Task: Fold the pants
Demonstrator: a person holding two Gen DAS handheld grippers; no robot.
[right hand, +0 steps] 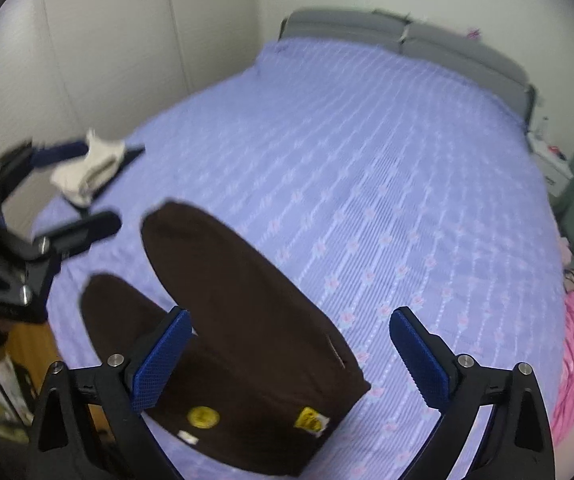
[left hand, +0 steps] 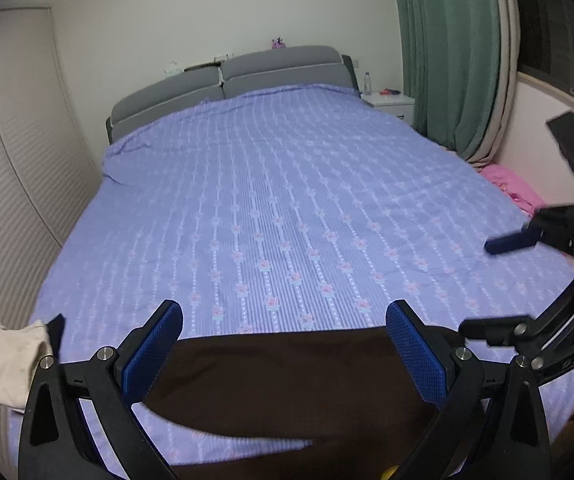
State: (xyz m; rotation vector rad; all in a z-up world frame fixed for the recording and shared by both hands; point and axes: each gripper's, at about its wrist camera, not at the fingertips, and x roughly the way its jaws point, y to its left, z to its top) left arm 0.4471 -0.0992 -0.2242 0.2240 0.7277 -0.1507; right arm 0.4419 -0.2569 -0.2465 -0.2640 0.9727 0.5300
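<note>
**Barely begun: pants laid out, no fold made**

Pants [right hand: 247, 320], dark brown, lie flat near the foot edge of the bed [left hand: 287, 200], on the lilac floral cover. Right wrist view: both legs spread apart, running away toward the left side of the bed; waist end nearest the camera, yellow patches and a small white tag showing. No layer is doubled over that I can see.

Left gripper [left hand: 283, 344] hangs over the pants, jaws wide, blue pads clear of the fabric. Right gripper [right hand: 291, 356] likewise wide, nothing between the pads; one finger overlaps the cloth in view, contact not certain.

Cream garment [right hand: 87, 168] sits at the bed's left edge, apart from the pants.

Judgement: spreading looks done. Left to do: bring one leg onto the other, then fold lengthwise. All folding is outstanding.
</note>
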